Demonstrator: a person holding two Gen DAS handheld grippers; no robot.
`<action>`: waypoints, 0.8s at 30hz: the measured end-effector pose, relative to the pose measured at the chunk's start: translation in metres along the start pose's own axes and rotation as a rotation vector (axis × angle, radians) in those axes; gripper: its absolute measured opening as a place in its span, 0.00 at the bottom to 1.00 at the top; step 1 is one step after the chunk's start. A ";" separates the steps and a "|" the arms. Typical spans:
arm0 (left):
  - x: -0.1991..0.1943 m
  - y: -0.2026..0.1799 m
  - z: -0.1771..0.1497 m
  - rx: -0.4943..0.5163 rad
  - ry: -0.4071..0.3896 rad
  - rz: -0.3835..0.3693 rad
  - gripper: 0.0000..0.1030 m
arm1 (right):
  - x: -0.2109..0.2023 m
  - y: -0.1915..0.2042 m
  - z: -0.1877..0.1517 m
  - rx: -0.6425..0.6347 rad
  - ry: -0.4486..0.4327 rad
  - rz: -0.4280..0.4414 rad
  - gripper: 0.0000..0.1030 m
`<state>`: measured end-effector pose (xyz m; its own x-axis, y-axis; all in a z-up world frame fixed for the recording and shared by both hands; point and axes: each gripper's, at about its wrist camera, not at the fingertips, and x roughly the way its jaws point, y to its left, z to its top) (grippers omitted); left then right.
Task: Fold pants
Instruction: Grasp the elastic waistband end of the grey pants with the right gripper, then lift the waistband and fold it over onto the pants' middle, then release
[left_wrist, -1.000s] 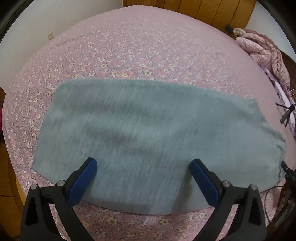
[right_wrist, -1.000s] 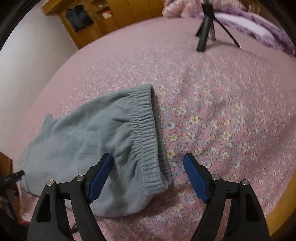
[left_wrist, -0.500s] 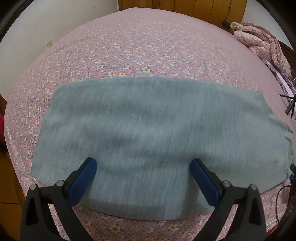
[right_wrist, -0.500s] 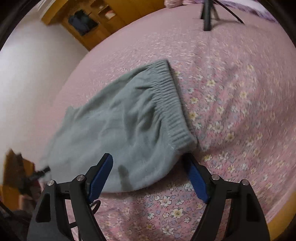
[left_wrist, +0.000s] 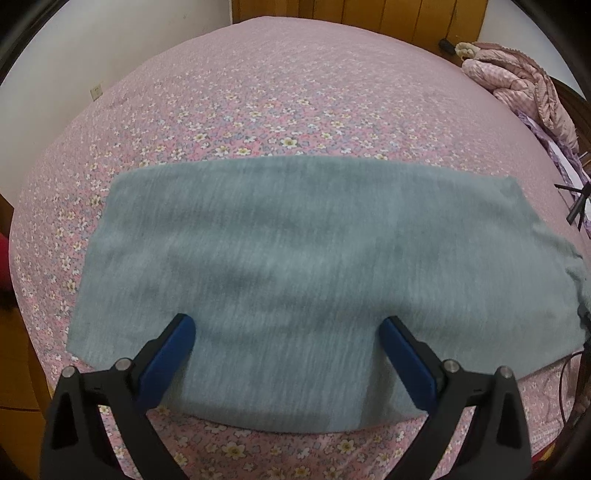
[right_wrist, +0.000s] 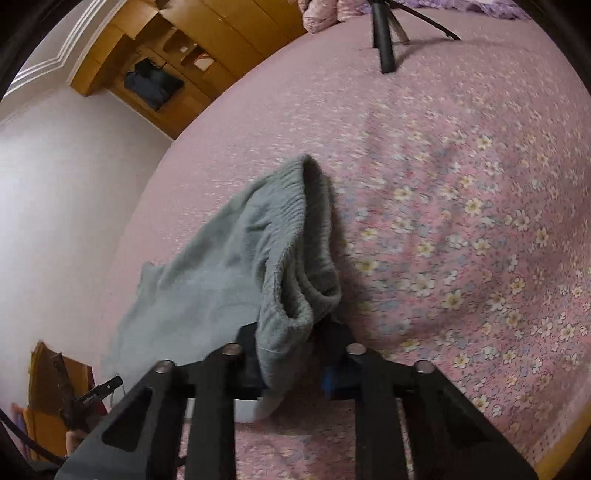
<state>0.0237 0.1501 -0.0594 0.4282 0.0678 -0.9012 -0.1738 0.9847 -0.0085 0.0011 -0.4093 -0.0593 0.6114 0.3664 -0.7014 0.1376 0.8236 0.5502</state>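
Note:
Grey-green pants lie folded lengthwise and flat across the pink flowered bed. My left gripper hovers over their near edge, open, with the blue fingers spread wide above the cloth. In the right wrist view my right gripper is closing its jaws on the ribbed waistband end of the pants. The near corner of the waistband is bunched and lifted between the pads. The rest of the cloth trails away to the left.
The pink flowered bedspread spreads wide beyond the pants. A rumpled pink quilt lies at the far right. A black tripod stands on the bed ahead of the right gripper. Wooden cupboards line the wall.
The right gripper's jaws came together on the waistband corner, which now bunches up and lifts off the bed. The left gripper stays open over the pants, nearly still.

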 end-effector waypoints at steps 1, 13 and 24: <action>-0.002 0.002 0.000 0.000 -0.005 -0.006 0.97 | 0.000 0.011 0.002 -0.028 -0.008 -0.018 0.18; -0.024 0.038 0.001 -0.078 -0.066 -0.028 0.97 | -0.010 0.166 -0.018 -0.537 -0.008 -0.027 0.17; -0.035 0.056 -0.004 -0.124 -0.106 -0.059 0.97 | 0.040 0.283 -0.084 -0.853 0.145 0.130 0.16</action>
<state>-0.0045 0.2025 -0.0294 0.5308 0.0333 -0.8469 -0.2512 0.9605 -0.1196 -0.0010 -0.1255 0.0301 0.4682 0.4839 -0.7393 -0.5922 0.7929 0.1439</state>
